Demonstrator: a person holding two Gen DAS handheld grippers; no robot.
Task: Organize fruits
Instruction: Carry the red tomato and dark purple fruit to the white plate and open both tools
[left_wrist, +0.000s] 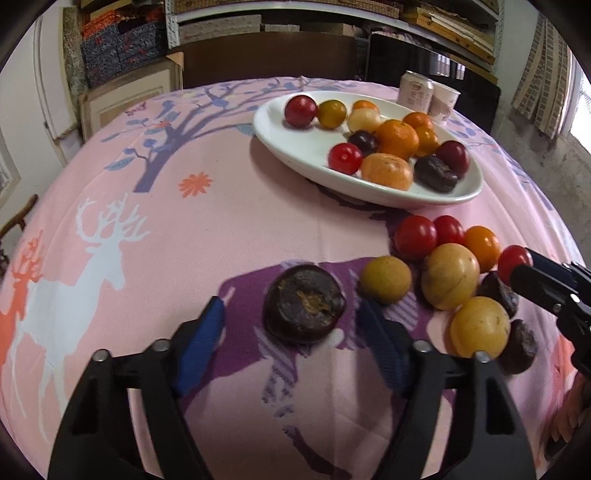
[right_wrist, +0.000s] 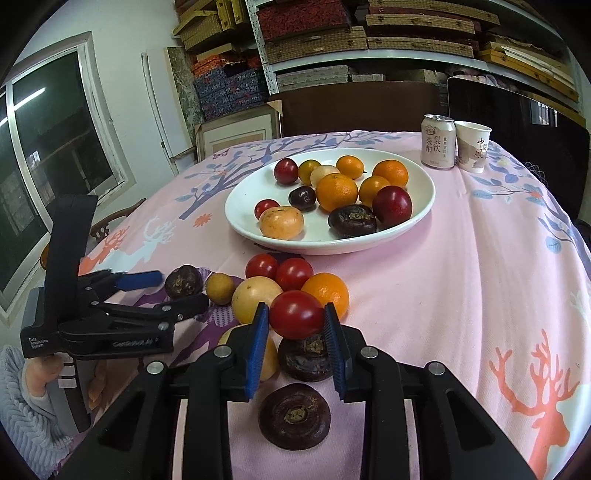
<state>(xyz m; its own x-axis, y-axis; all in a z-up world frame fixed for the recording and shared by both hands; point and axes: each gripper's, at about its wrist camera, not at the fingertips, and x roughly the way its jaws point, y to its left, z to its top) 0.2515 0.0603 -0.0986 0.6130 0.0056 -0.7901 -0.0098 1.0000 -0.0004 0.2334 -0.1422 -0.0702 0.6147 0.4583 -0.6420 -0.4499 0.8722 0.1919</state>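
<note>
My right gripper (right_wrist: 295, 308) is shut on a red cherry tomato (right_wrist: 295, 314), held just above the loose pile of fruit (right_wrist: 291, 284) on the pink tablecloth. In the left wrist view that same tomato (left_wrist: 513, 260) shows at the right, between the right gripper's (left_wrist: 519, 266) fingers. My left gripper (left_wrist: 291, 306) stands open around a dark brown water chestnut (left_wrist: 304, 304); a gap shows on each side of it. The white oval plate (right_wrist: 321, 238) behind the pile holds several oranges, red and dark fruits.
A drink can (right_wrist: 438, 141) and a paper cup (right_wrist: 473, 146) stand behind the plate at the far right. Two more water chestnuts (right_wrist: 294, 415) lie under my right gripper. A hand in a knitted sleeve (right_wrist: 33, 387) holds the left gripper. Shelves and a chair back rise beyond the table.
</note>
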